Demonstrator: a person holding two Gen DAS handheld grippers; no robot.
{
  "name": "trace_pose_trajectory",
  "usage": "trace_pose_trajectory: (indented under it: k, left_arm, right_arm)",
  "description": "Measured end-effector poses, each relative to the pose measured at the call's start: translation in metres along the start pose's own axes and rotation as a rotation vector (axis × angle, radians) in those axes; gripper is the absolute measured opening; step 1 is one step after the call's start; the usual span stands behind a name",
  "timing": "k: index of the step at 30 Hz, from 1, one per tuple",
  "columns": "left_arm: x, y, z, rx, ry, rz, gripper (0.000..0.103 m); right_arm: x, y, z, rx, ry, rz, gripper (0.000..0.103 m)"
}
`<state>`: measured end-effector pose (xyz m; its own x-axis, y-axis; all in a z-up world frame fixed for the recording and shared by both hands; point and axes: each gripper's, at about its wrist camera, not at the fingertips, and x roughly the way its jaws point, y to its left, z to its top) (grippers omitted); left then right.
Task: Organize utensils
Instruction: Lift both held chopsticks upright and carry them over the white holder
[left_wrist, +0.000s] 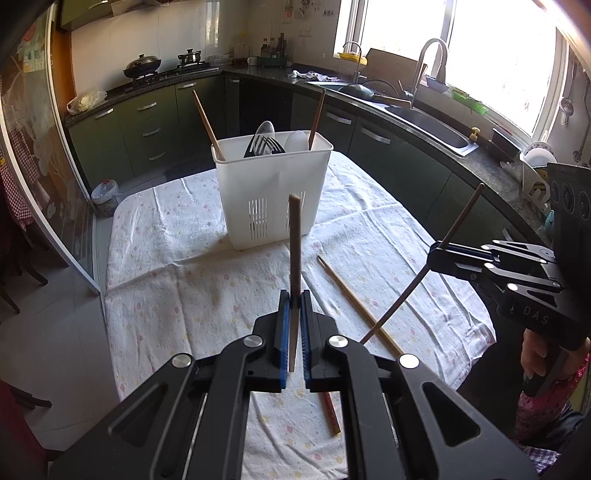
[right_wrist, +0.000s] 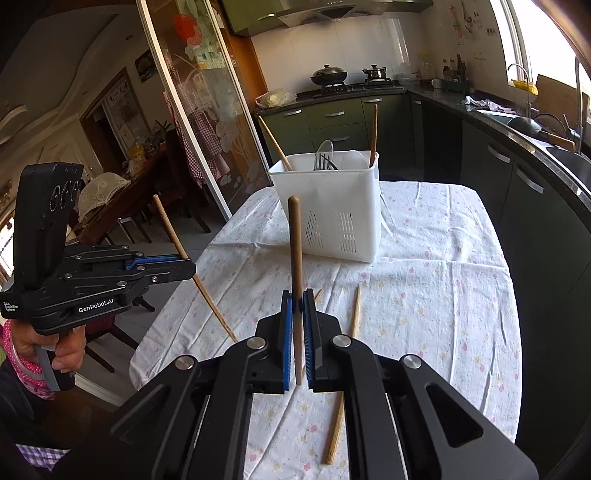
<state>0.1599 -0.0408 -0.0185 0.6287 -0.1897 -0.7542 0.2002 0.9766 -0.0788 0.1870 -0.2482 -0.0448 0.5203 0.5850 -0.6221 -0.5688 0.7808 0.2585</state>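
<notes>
Clenched tight, the left gripper (left_wrist: 294, 295) on a pale chopstick (left_wrist: 294, 240), standing straight up between its fingers (left_wrist: 283, 332). Same with the right gripper (right_wrist: 297, 295), fingers (right_wrist: 309, 339) squeezed on a darker chopstick (right_wrist: 295, 240). Both held above the worktop (left_wrist: 184, 258), near the white holder (left_wrist: 273, 184) with spoons inside. One more stick (left_wrist: 354, 302) lying flat on the cloth. Probably the carrying step; next, tipping each stick point-down over the holder.
</notes>
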Motion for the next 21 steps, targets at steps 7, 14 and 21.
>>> trace_pose_trajectory:
  k: [7, 14, 21]
  left_arm:
    - [-0.016, 0.002, 0.025, -0.006, -0.056, -0.005, 0.006]
    - [-0.05, 0.003, 0.08, 0.007, -0.185, 0.033, 0.006]
    - [-0.073, 0.008, 0.136, -0.015, -0.32, 0.066, 0.006]
  right_arm:
    - [-0.009, 0.008, 0.018, -0.019, -0.028, 0.011, 0.007]
    - [-0.038, 0.012, 0.061, -0.043, -0.106, -0.002, 0.007]
    - [-0.05, 0.011, 0.095, -0.044, -0.147, -0.04, 0.007]
